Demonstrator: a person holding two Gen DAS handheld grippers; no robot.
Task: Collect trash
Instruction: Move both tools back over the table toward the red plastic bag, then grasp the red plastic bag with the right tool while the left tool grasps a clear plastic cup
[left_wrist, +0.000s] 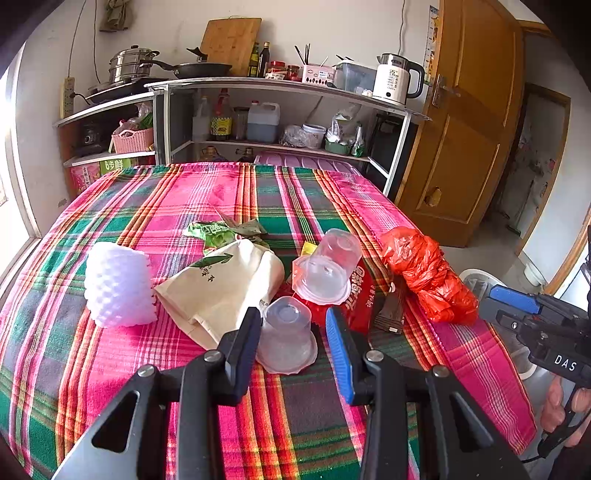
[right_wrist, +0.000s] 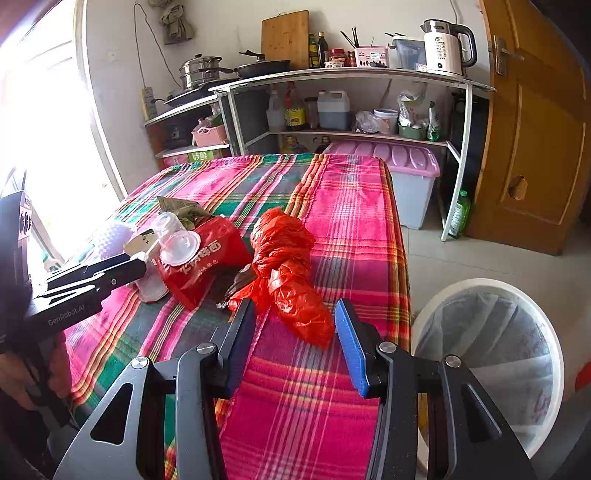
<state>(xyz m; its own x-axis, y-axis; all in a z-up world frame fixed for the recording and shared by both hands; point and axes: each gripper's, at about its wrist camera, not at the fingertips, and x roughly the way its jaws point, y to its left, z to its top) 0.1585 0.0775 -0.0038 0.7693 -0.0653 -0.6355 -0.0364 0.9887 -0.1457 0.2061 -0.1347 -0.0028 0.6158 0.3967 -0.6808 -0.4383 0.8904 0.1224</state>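
Trash lies on a plaid-covered table. My left gripper is open, its jaws on either side of an upturned clear plastic cup. A second clear cup lies on a red snack packet. A cream paper bag, white foam netting and a green wrapper lie to the left. My right gripper is open, just short of a crumpled red plastic bag. It also shows in the left wrist view.
A white bin with a liner stands on the floor right of the table. Behind the table is a shelf unit with a kettle, pans and bottles. A lidded pink storage box and a wooden door are at right.
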